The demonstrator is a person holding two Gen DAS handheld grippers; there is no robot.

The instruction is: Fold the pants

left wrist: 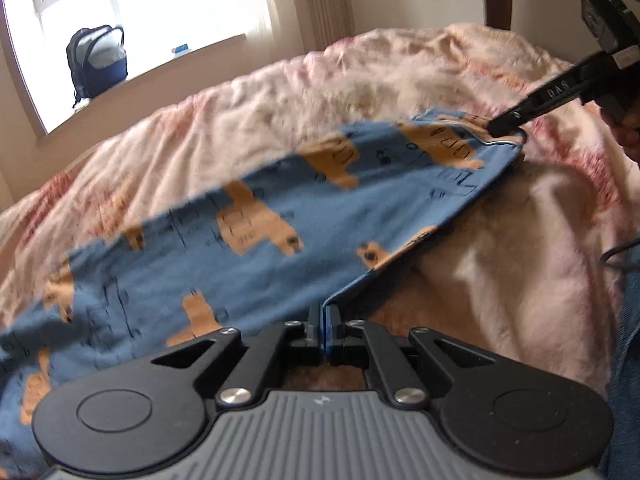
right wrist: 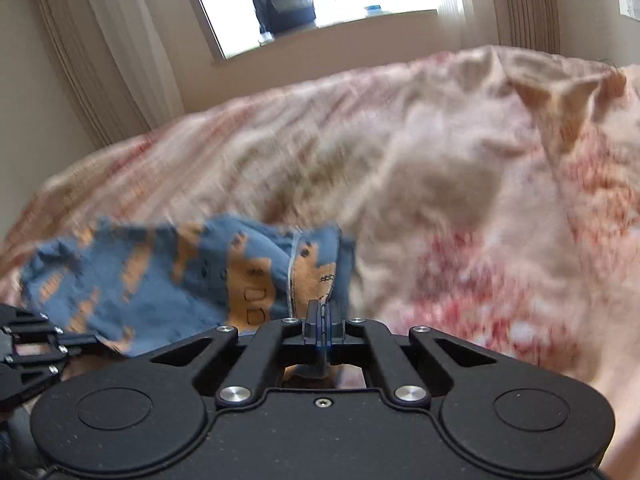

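Blue pants (left wrist: 280,216) printed with orange animals lie stretched over a pink and cream blanket (left wrist: 400,80) on a bed. My left gripper (left wrist: 325,320) is shut on the near hem of the pants, with blue cloth pinched between its pads. My right gripper (left wrist: 498,127) comes in from the upper right and is clamped on the far corner. In the right wrist view, the right gripper (right wrist: 322,316) is shut on a seamed edge of the pants (right wrist: 160,280), which bunch up to the left. The left gripper (right wrist: 92,338) holds their lower left corner.
A dark backpack (left wrist: 98,60) stands on the windowsill behind the bed, with curtains on both sides of the window. The blanket (right wrist: 480,200) is rumpled, with a raised fold (right wrist: 568,96) at the far right. A hand (left wrist: 628,132) and a cable (left wrist: 616,256) show at the right edge.
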